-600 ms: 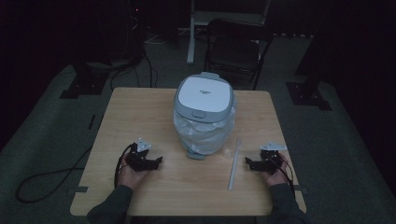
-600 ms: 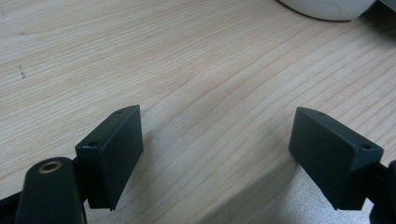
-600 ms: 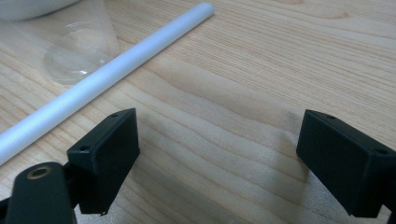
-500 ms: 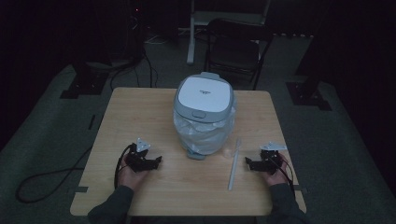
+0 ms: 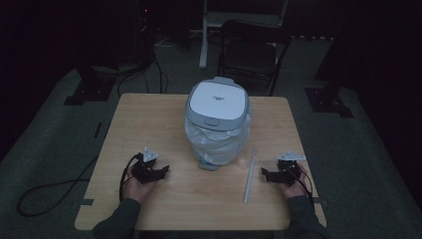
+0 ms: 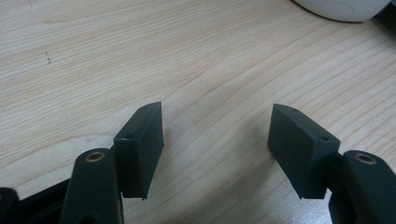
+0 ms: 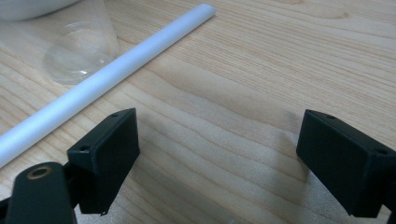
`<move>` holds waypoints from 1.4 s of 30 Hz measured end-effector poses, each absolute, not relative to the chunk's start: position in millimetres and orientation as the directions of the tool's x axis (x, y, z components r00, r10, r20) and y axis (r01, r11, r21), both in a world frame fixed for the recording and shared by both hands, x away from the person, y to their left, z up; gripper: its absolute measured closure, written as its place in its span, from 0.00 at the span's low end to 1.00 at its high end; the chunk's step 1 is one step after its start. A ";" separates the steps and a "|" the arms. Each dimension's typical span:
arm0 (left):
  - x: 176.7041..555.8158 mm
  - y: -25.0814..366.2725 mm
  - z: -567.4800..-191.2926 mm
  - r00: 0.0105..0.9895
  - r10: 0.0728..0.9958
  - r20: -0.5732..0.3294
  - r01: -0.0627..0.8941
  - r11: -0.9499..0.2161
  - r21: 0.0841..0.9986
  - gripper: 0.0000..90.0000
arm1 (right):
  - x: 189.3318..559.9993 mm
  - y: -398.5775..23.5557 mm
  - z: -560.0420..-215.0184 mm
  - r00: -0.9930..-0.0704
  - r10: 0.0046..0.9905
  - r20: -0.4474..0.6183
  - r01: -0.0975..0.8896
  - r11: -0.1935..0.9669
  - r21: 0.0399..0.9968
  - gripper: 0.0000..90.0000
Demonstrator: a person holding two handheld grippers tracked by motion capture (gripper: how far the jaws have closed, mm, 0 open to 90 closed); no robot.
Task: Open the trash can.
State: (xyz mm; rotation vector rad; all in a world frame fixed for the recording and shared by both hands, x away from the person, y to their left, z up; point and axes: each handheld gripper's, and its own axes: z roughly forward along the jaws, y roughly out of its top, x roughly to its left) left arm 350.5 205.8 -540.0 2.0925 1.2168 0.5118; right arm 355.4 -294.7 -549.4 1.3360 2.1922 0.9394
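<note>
Dim room, wooden bench [image 5: 149, 124]; both grippers resting with jaws apart, gripping nothing; right gripper [image 5: 268, 175] sitting near white tube [image 5: 249, 174]; careless reaching risking rolling it into clear cup [image 7: 81, 44].

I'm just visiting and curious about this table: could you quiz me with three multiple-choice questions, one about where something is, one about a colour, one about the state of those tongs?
1. Where does the long white plastic tube lie?
A. on the bin's lid
B. on the wooden table, between the bin and the right tongs
C. on the floor

2. What colour is the flat lid of the lidded bin lined with a clear plastic bag?
A. red
B. black
C. white with a grey rim

3. How do the left tongs stand?
A. open, nothing between them
B. shut on the tube
C. shut on the bag

Answers: B, the high view shows it flat on the wood there; C, seen from above; A, bare wood shows between the jaws.
</note>
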 end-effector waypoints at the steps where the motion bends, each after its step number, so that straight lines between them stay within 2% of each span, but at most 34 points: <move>1: 350.8 206.6 -539.4 0.486 0.874 0.008 0.618 -0.351 0.703 0.45 | 355.4 -294.7 -549.4 -0.459 0.888 0.004 0.616 0.315 0.722 0.14; 10: 346.7 208.9 -527.0 0.502 0.865 -0.001 0.615 -0.356 0.703 0.64 | 355.5 -294.7 -549.4 -0.460 0.888 0.004 0.615 0.315 0.722 0.14; 15: 346.3 213.4 -518.9 0.513 0.858 -0.037 0.620 -0.341 0.707 0.68 | 355.5 -294.8 -549.4 -0.460 0.888 0.004 0.615 0.316 0.722 0.14; 20: 344.4 215.9 -507.1 0.558 0.827 -0.073 0.610 -0.349 0.712 0.76 | 355.5 -294.7 -549.4 -0.460 0.888 0.004 0.616 0.315 0.722 0.14; 29: 343.6 208.7 -485.4 0.593 0.804 -0.049 0.564 -0.371 0.738 0.76 | 355.5 -294.7 -549.4 -0.459 0.888 0.005 0.616 0.315 0.723 0.14; 42: 345.3 206.4 -455.5 0.620 0.782 -0.066 0.526 -0.351 0.775 0.75 | 355.4 -294.8 -549.4 -0.460 0.888 0.004 0.616 0.315 0.722 0.14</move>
